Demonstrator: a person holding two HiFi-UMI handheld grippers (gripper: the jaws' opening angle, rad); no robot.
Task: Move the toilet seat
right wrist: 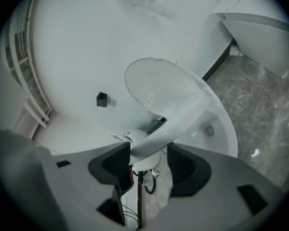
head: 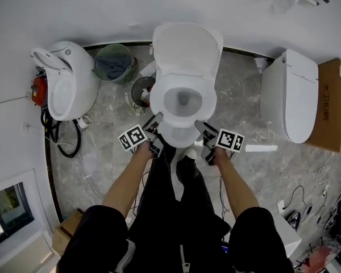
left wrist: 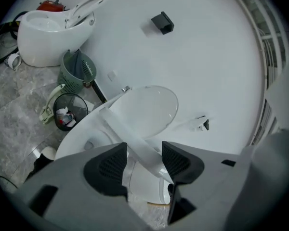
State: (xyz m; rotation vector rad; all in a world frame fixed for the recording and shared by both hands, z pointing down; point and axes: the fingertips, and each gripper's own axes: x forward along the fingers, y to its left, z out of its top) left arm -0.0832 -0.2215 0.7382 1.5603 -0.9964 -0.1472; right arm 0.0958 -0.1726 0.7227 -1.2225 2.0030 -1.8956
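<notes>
At the left of the bowl's front, the left gripper [left wrist: 143,158] is shown with its jaws parted. The toilet seat [left wrist: 135,139] passes between its pads, raised off the bowl [left wrist: 79,136] and tilted, yet it is not clamped: a gap is seen beside one pad. Behind it the lid [head: 187,47] is stood up against the wall. At the right of the bowl's front, the right gripper [right wrist: 148,160] is held the same way, open, with the seat's rim threaded loosely between its pads.

The main hazard is judged to be a drop. With neither pair of jaws closed on it, the half-raised seat is only loosely carried, and it could slide out and be slammed onto the bowl. A twist at the hinge could be caused if one side is lifted ahead of the other. If the seat is pushed back too briskly, it could be knocked hard against the lid
</notes>
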